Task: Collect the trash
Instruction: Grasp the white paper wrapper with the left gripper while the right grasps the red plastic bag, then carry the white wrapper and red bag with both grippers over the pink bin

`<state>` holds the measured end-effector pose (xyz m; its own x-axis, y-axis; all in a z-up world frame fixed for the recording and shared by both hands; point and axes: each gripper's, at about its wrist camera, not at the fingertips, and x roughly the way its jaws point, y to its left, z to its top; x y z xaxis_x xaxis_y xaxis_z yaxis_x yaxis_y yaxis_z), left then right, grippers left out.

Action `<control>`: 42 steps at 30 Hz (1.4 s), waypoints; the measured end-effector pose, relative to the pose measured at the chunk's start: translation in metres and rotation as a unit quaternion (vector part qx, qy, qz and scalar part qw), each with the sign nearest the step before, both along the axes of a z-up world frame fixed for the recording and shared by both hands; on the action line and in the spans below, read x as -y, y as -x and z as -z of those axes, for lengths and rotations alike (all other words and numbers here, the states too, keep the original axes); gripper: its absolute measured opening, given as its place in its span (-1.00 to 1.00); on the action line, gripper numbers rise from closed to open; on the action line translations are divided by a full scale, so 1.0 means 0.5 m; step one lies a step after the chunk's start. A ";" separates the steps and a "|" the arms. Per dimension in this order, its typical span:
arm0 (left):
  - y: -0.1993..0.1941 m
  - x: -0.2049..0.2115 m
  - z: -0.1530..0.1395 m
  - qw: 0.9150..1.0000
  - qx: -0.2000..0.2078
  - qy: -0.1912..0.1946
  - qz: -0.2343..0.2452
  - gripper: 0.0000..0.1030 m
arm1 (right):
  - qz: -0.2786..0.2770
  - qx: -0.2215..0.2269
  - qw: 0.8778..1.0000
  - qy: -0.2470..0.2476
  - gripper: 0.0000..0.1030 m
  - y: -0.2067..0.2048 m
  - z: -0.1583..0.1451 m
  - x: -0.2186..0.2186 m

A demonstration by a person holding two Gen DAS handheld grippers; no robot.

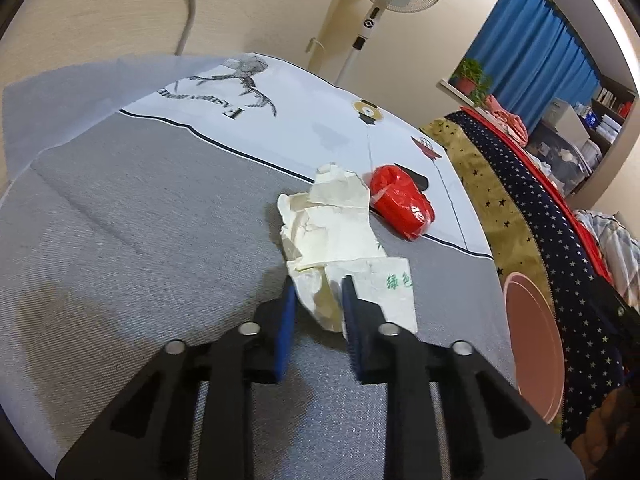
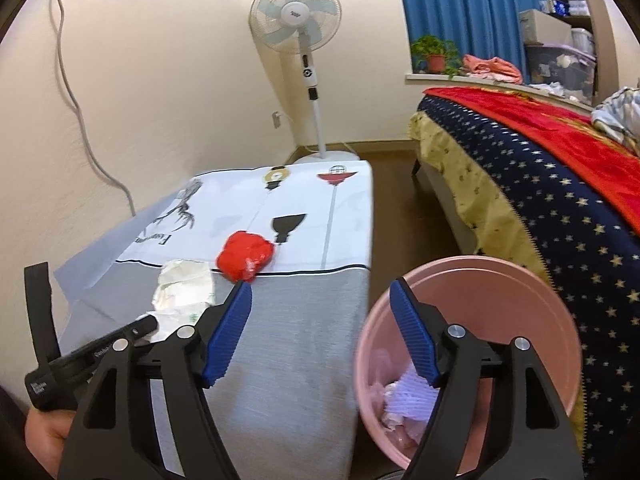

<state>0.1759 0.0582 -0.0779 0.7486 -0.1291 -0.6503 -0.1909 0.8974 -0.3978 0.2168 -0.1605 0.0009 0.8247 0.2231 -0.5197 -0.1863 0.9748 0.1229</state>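
A crumpled white paper wrapper (image 1: 336,236) with green print lies on the grey-and-white cloth-covered table (image 1: 140,208). My left gripper (image 1: 318,292) has its blue pads either side of the wrapper's near end, closed on it. A red crumpled plastic bag (image 1: 402,200) lies just beyond the wrapper. In the right wrist view the wrapper (image 2: 184,286) and the red bag (image 2: 246,256) lie on the table. My right gripper (image 2: 320,292) is open and empty, above the pink trash bin (image 2: 520,280), which holds some crumpled paper.
A bed with a starred navy and red blanket (image 2: 540,168) stands right of the bin. A standing fan (image 2: 304,40) is by the far wall. The left gripper's handle and the hand (image 2: 48,400) show at lower left. The bin's rim (image 1: 532,344) shows beside the table.
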 end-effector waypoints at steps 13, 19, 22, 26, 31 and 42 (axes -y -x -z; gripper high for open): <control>0.023 -0.038 -0.025 0.997 0.020 -0.048 -0.064 -0.86 | -0.043 -0.041 0.998 0.012 0.79 -0.168 0.037 -0.183; 0.025 -0.047 -0.027 0.995 0.015 -0.064 -0.076 -0.86 | -0.037 -0.081 0.995 0.037 0.84 -0.255 0.095 -0.242; 0.024 -0.047 -0.028 0.995 0.013 -0.066 -0.076 -0.86 | -0.028 -0.106 0.993 0.042 0.84 -0.294 0.121 -0.255; 0.021 -0.049 -0.026 0.995 0.008 -0.066 -0.077 -0.86 | -0.030 -0.121 0.991 0.040 0.83 -0.316 0.141 -0.266; 0.015 -0.047 -0.025 0.995 0.005 -0.068 -0.076 -0.86 | -0.035 -0.131 0.989 0.055 0.43 -0.322 0.154 -0.278; 0.026 -0.031 -0.039 0.995 0.017 -0.075 -0.064 -0.87 | -0.032 -0.091 0.994 0.058 0.38 -0.219 0.088 -0.200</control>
<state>0.1631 0.0739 -0.0585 0.7750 0.0660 -0.6285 -0.2968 0.9161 -0.2697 0.3260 -0.0604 -0.0430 0.7011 0.2024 -0.6837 -0.2335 0.9712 0.0481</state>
